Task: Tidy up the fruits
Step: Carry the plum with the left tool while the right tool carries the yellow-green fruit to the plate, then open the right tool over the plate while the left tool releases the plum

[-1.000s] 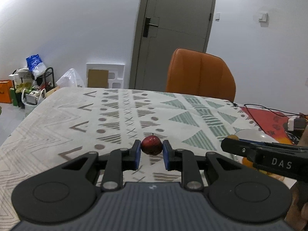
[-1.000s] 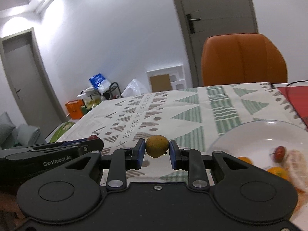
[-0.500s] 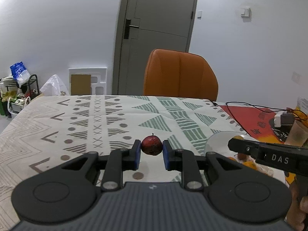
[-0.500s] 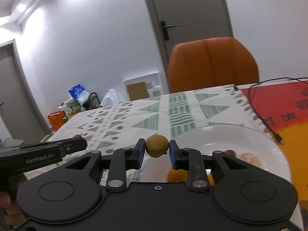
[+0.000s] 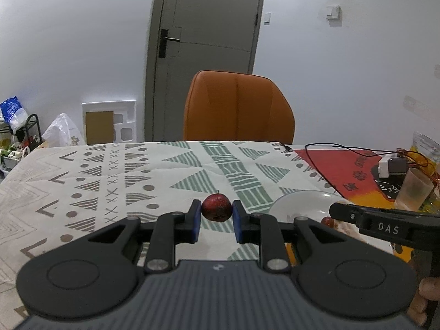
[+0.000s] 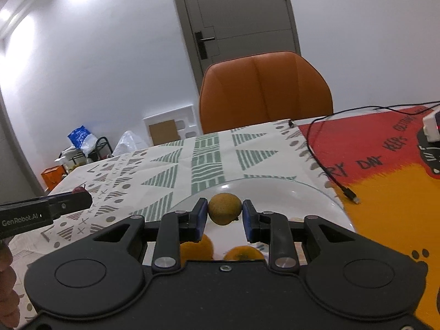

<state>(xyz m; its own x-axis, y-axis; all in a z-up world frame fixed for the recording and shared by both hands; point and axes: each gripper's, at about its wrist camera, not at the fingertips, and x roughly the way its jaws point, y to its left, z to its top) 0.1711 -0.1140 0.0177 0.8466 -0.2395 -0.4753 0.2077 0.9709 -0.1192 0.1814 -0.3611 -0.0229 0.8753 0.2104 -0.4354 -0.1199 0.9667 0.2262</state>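
My left gripper [image 5: 216, 217] is shut on a small dark red fruit [image 5: 216, 211] and holds it above the patterned tablecloth, left of the white plate [image 5: 297, 202]. My right gripper [image 6: 224, 217] is shut on a small yellow-brown fruit [image 6: 224, 212] and holds it over the plate [image 6: 275, 189]. Two orange fruits [image 6: 196, 249] lie in the plate below the right gripper. A small red fruit [image 5: 327, 222] also lies in the plate. The right gripper's body [image 5: 385, 227] shows at the right of the left wrist view.
An orange chair [image 5: 238, 107] stands behind the table's far edge. A black cable [image 6: 327, 162] runs over a red and yellow mat [image 6: 385, 170] right of the plate. A plastic cup [image 5: 414, 189] and a white box [image 5: 390, 165] stand at the far right.
Both grippers have moved right towards the plate with their fruits held. The right gripper is now over the plate; the left one is closer to the plate's left rim.
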